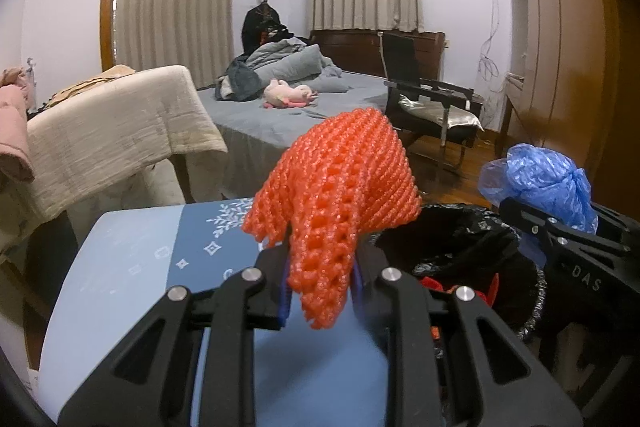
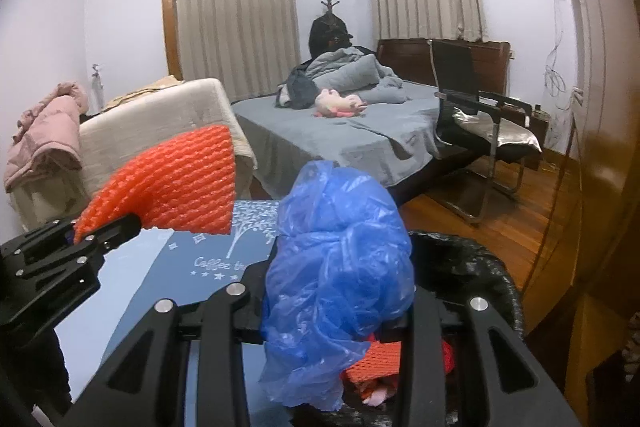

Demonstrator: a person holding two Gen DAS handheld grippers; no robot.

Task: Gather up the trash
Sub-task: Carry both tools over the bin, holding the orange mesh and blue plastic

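Observation:
My left gripper (image 1: pixel 320 267) is shut on an orange foam net (image 1: pixel 340 195), held above the blue table (image 1: pixel 132 267) just left of the bin. The net also shows in the right wrist view (image 2: pixel 176 179). My right gripper (image 2: pixel 336 291) is shut on a crumpled blue plastic bag (image 2: pixel 340 267), held over the trash bin (image 2: pixel 492 275) lined with a black bag. The blue bag shows in the left wrist view (image 1: pixel 540 183), as does the bin (image 1: pixel 460 227). More orange net and red trash (image 2: pixel 376 363) lie inside the bin.
A cloth-draped sofa (image 1: pixel 120 131) stands left of the table. A bed (image 1: pixel 288 115) with a pink plush toy (image 1: pixel 288 95) lies behind. A black chair (image 1: pixel 432 107) stands on the wooden floor at the right, next to a wooden wardrobe (image 1: pixel 560 47).

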